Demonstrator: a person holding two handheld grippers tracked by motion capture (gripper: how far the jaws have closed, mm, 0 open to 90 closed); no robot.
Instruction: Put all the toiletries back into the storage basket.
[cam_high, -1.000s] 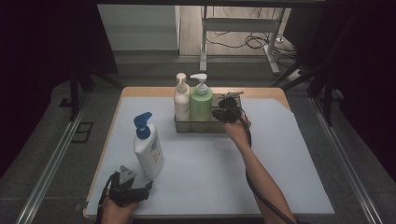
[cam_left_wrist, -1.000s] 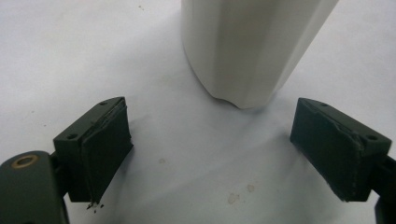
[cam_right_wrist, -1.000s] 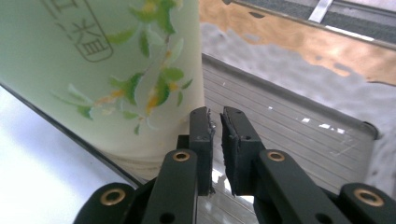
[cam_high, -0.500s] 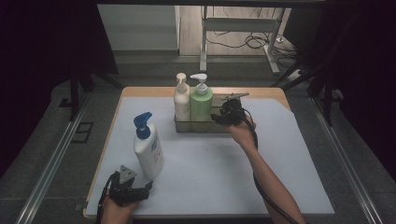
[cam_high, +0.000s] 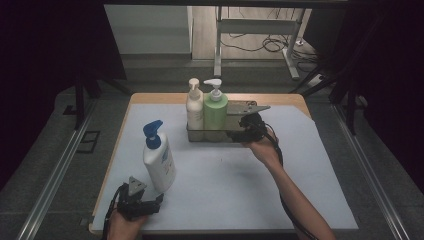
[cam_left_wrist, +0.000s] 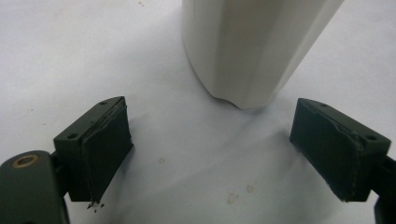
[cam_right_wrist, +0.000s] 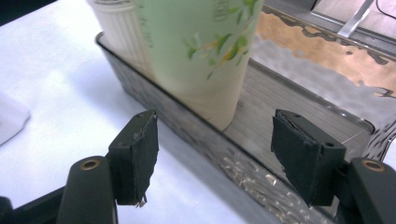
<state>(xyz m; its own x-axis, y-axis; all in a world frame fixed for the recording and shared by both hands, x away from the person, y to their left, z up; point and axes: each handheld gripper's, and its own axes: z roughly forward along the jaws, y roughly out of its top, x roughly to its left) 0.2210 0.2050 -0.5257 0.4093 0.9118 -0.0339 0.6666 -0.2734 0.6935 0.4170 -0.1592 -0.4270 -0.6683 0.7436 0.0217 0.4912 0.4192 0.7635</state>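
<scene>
Item 1: green pump bottle (cam_high: 216, 112), smooth plastic, rounded body printed with a leaf-and-flower motif, white pump head. It stands upright in the tray (cam_high: 235, 136), touching the cream ribbed bottle (cam_high: 194, 110) on its left. The right hand-held gripper (cam_high: 243, 131) sits just right of and nearer than this bottle, at the tray's near wall. Its jaws have just been opening and now stand apart, with nothing pressed between the pads. In the right gripper view the green pump bottle (cam_right_wrist: 201, 51) rises beyond the gap, past the tray (cam_right_wrist: 187, 126) wall.

Item 2: tray, clear dimpled plastic, long rectangular, low-walled, with a ridged floor; the right part is bare.

Item 3: white pump bottle (cam_high: 158, 161), smooth opaque plastic, blue pump head, standing upright on the surface (cam_high: 225, 185) at near left, well apart from the tray. The left hand-held gripper (cam_high: 149, 204) lies just nearer than its base, jaws wide apart, gripping nothing. In the left gripper view the white pump bottle (cam_left_wrist: 252, 46) base stands just beyond the pads.

Item 4: surface, matte white sheet with faint specks, over a wooden top.
</scene>
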